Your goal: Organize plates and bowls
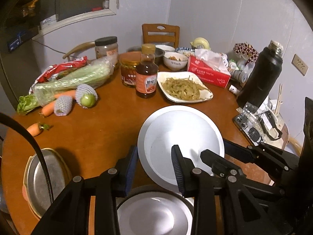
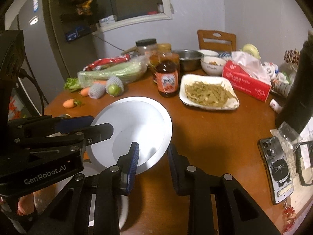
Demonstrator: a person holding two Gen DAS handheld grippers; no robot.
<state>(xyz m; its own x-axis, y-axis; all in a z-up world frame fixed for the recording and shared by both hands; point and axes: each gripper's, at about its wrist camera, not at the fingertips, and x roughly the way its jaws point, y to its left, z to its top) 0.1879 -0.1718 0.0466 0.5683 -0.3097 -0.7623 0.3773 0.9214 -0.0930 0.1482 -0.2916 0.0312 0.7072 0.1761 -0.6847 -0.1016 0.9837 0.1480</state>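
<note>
You've got the plate (image 1: 181,137) pinched from both sides right now. Your left claw (image 1: 156,168) is clamped down on the rim at about 7 o'clock of the plate, one pad under the edge and one on top inside the dish. Your right claw (image 2: 152,168) has the rim at roughly 5 o'clock in its own view, jaws narrowed onto the edge, nothing else in them. The plate looks tilted and lifted off the counter (image 1: 93,137), hanging between the two claws, near the front edge of the round top.

Handling-wise: it looks like a stiff, smooth, wide-rimmed white plate, probably ceramic or enamel, so figure on slick and breakable. A rim pinch like this is thin contact, so keep both claws level with each other or it'll pivot and slide out. Taking it deeper past the rim step gives more bite.

Below your left claw at 6 o'clock sits a metal bowl (image 1: 154,215), and there's a metal tray (image 1: 37,182) at 8 o'clock, so that's likely where stacking happens. My guess is the plate goes onto or next to one of those.

Watch the sauce bottle (image 1: 146,72) and the dish of noodles (image 1: 184,88) at 12 o'clock, just beyond the plate. The phone (image 2: 277,168) sits at 3 o'clock in the right view.
</note>
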